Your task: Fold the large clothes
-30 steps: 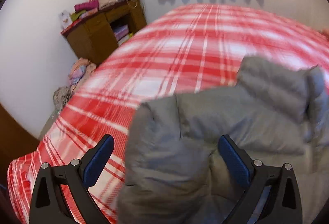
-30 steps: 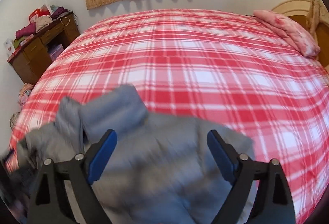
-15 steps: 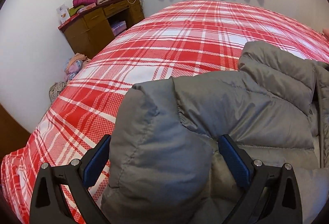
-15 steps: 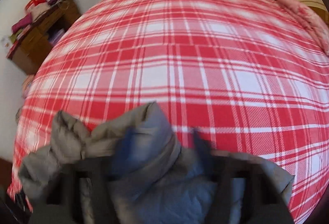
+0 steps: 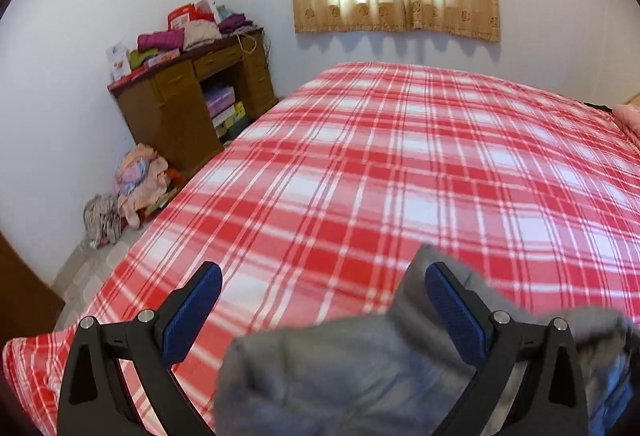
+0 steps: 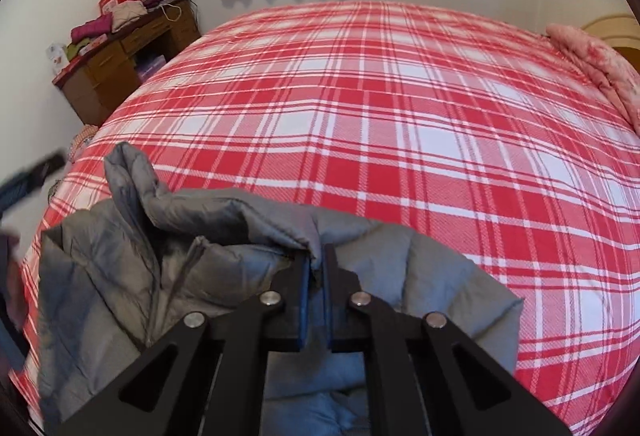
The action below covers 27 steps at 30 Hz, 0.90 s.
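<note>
Right gripper (image 6: 316,272): closed tight, pinching the edge of the grey quilted padded jacket (image 6: 224,236).
Left gripper (image 5: 320,310): wide open, holding nothing.
Jacket place: near edge of the red-and-white checked bed cover (image 6: 380,108).
Advice: lift slowly; thick padding may slip.

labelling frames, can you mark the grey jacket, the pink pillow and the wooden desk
grey jacket (image 6: 120,264), right wrist view, quilted body left of the gripper
pink pillow (image 6: 596,64), right wrist view, its upper face
wooden desk (image 5: 168,112), left wrist view, left front panel
</note>
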Each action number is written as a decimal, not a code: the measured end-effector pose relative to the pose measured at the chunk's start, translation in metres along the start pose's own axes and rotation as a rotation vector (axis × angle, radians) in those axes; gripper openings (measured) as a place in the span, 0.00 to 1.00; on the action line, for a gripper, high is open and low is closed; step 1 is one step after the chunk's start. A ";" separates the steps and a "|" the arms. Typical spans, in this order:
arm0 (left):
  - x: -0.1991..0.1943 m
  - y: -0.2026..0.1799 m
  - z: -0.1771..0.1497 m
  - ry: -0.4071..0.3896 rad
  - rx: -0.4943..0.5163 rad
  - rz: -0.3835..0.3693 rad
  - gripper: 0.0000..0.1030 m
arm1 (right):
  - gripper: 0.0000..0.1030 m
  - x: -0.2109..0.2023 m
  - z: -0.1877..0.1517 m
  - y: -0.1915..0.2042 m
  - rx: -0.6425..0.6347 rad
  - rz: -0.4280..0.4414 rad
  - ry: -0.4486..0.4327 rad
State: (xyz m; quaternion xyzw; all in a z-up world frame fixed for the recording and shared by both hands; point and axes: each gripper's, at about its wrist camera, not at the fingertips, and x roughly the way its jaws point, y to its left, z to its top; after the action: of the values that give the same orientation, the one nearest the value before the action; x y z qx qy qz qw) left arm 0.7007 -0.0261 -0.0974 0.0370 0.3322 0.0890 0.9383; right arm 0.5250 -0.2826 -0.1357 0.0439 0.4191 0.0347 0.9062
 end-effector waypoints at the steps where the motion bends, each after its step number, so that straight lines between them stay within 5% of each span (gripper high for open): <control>1: 0.004 -0.008 0.001 -0.014 0.023 0.015 0.99 | 0.07 -0.001 -0.004 -0.001 -0.007 0.000 -0.008; 10: 0.051 -0.010 -0.070 0.212 0.233 0.179 0.99 | 0.06 -0.004 -0.017 -0.014 -0.013 -0.007 -0.043; 15: 0.027 0.004 -0.075 0.176 0.217 0.142 0.99 | 0.06 0.003 -0.027 -0.020 -0.002 -0.031 -0.055; 21: -0.009 0.009 -0.006 -0.023 0.044 0.102 0.99 | 0.06 0.005 -0.041 -0.026 -0.011 -0.022 -0.100; 24: 0.012 -0.004 0.010 -0.017 0.054 0.139 0.99 | 0.06 0.006 -0.048 -0.028 -0.007 -0.013 -0.119; 27: 0.037 -0.020 -0.008 0.071 0.155 0.145 0.99 | 0.06 0.008 -0.048 -0.030 -0.001 -0.005 -0.116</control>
State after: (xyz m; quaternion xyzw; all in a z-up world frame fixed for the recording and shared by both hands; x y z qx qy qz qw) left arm 0.7268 -0.0383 -0.1292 0.1301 0.3675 0.1319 0.9114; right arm 0.4942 -0.3092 -0.1766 0.0444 0.3659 0.0301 0.9291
